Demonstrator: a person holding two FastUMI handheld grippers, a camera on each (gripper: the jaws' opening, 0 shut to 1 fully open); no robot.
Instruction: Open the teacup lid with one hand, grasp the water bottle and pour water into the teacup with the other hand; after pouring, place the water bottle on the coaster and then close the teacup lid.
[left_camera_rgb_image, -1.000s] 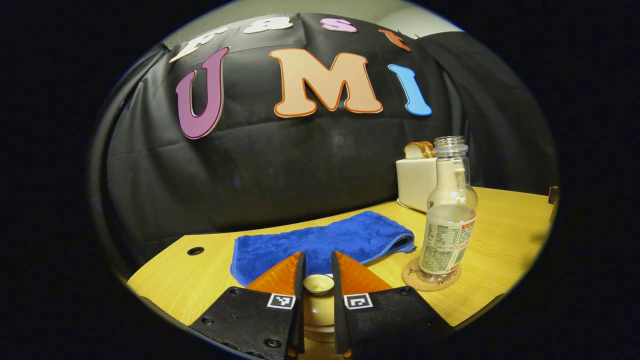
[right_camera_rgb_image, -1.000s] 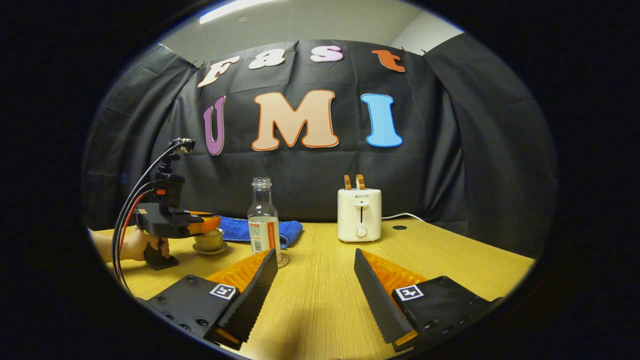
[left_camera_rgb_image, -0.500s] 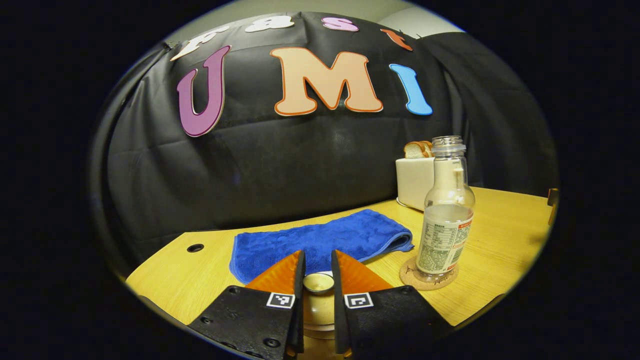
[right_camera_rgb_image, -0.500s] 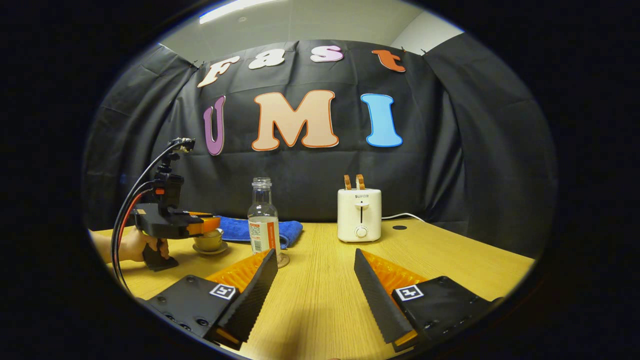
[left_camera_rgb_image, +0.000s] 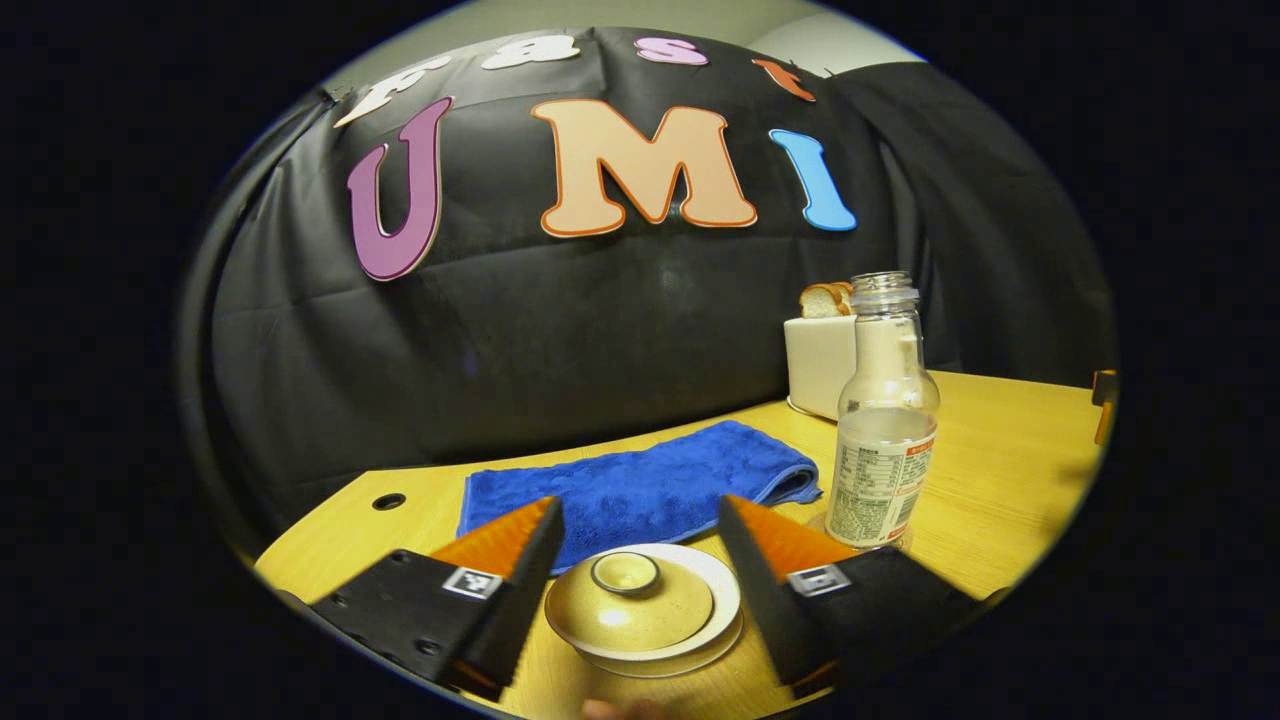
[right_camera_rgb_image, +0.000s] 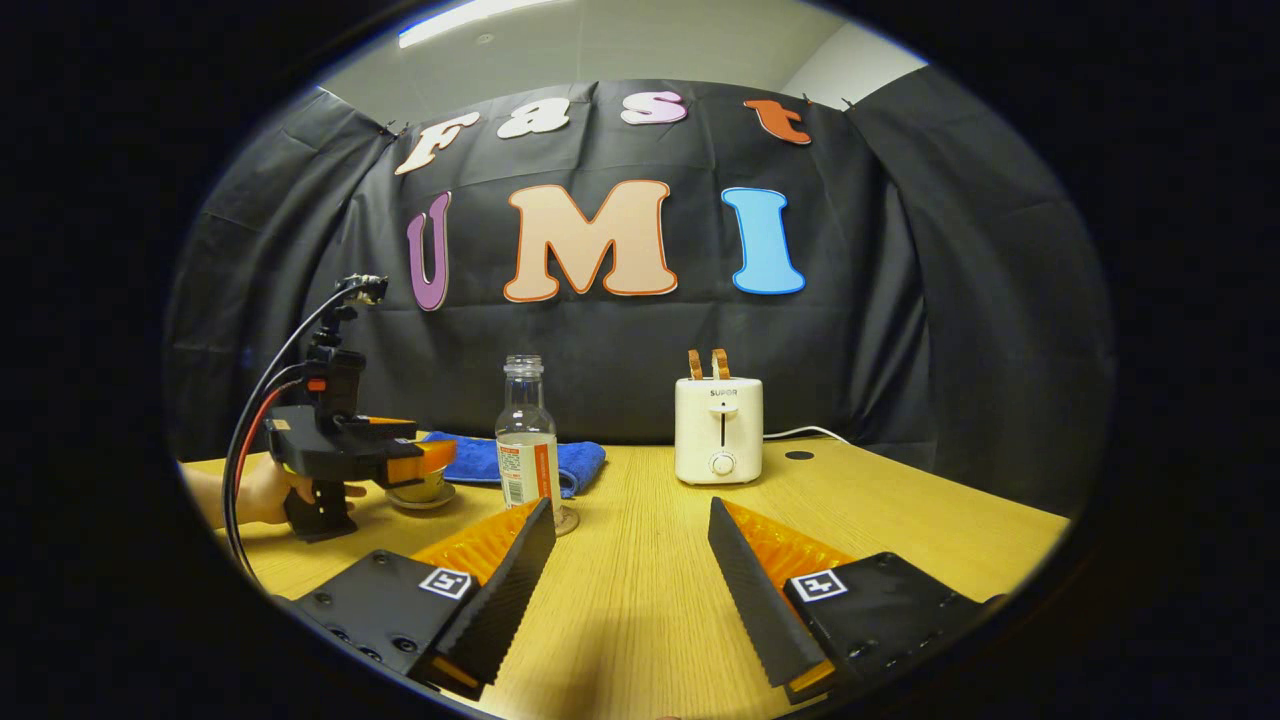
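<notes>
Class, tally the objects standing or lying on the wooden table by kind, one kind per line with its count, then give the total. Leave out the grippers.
Lidded teacup: 1
Saucer: 1
Water bottle: 1
Coaster: 1
Blue towel: 1
Toaster: 1
Total: 6

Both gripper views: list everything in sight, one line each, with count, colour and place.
teacup lid: one, cream, on the teacup between the left gripper's open jaws
saucer: one, white, under the teacup
water bottle: one, clear with a label, uncapped, upright on the coaster
coaster: one, tan, under the bottle
towel: one, blue, behind the teacup
toaster: one, cream, two bread slices in it, at the table's back
table: one, light wood
left gripper: one, jaws open around the lid
right gripper: one, jaws open over bare table
hand: one, holding the left gripper's handle
</notes>
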